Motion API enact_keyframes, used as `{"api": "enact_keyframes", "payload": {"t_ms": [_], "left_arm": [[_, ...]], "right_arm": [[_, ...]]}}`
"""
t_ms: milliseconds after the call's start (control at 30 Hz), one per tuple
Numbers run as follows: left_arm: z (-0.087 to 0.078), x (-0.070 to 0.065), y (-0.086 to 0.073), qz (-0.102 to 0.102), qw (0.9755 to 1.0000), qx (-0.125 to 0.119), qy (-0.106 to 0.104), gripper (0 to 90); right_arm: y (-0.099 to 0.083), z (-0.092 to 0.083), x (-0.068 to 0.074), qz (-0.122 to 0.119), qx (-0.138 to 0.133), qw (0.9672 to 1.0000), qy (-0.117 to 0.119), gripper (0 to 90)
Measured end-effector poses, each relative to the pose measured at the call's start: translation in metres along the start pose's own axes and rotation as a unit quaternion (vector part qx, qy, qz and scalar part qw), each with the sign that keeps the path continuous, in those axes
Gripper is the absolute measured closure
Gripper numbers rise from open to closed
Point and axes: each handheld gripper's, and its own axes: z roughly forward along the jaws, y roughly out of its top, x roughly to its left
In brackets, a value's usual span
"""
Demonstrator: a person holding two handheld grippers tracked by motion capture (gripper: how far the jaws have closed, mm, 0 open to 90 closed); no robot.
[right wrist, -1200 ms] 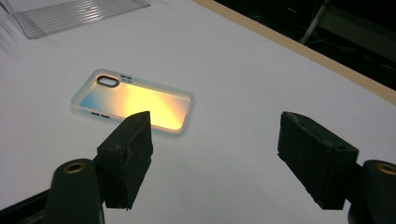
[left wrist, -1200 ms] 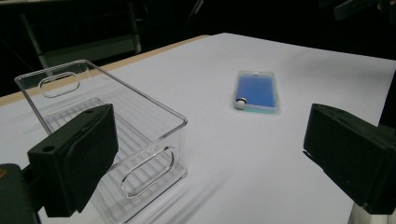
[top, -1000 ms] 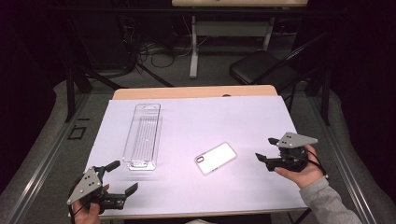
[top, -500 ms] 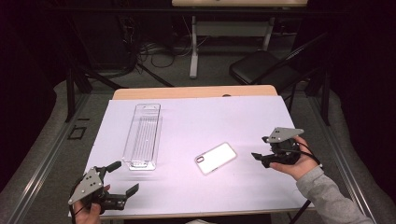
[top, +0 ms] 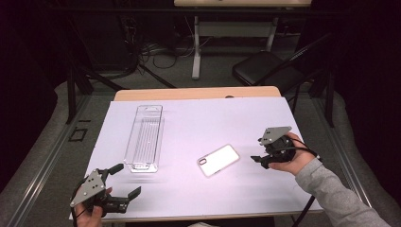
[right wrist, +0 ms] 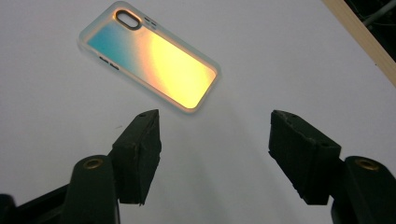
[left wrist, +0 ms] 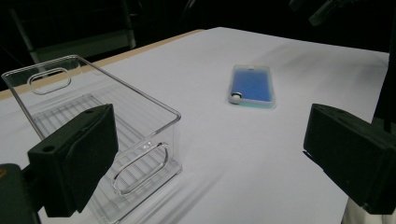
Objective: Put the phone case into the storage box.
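We see the table (top: 198, 118), covered in a white sheet, running from 6 o'clock up to 12 o'clock in the high view. On it, toward 10 o'clock from the middle, lies a long clear plastic bin (top: 145, 138), upright and with nothing inside; in the left gripper view (left wrist: 93, 126) it sits just past the jaws at 9 o'clock. The phone case (top: 218, 160) lies flat on the sheet near the middle, well apart from the bin at its 4 o'clock. In the right gripper view (right wrist: 149, 56) it shines orange and blue at 11 o'clock, camera hole uppermost, just beyond the left jaw tip and not between the jaws.

We find the right gripper (top: 261, 161) at 3 o'clock of the case, near it without touching, its jaws spread with only bare sheet between them; they have just been closing a little. The left gripper (top: 124, 181) hangs at the table's 7 o'clock corner, jaws released wide and grasping nothing, just below the bin's near end.
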Motion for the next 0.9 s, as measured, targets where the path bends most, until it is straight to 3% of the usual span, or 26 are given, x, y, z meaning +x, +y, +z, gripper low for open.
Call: {"api": "enact_keyframes", "payload": {"t_ms": [333, 600, 733, 900], "left_arm": [[0.001, 0.000, -0.001, 0.001, 1.0000, 0.002, -0.005, 3.4], [0.001, 0.000, -0.001, 0.001, 1.0000, 0.004, -0.003, 3.4], [0.001, 0.001, -0.001, 0.001, 1.0000, 0.004, -0.007, 3.4], [0.002, 0.000, -0.001, 0.000, 1.0000, 0.004, -0.004, 3.4]], "right_arm": [[0.007, 0.010, 0.001, -0.063, 0.035, 0.9970, 0.029, 34.6], [0.014, 0.016, 0.004, -0.113, 0.059, 0.9910, 0.040, 36.0], [0.018, 0.019, 0.007, -0.153, 0.079, 0.9842, 0.042, 37.6], [0.025, 0.022, 0.006, -0.163, 0.089, 0.9816, 0.045, 38.6]]}}
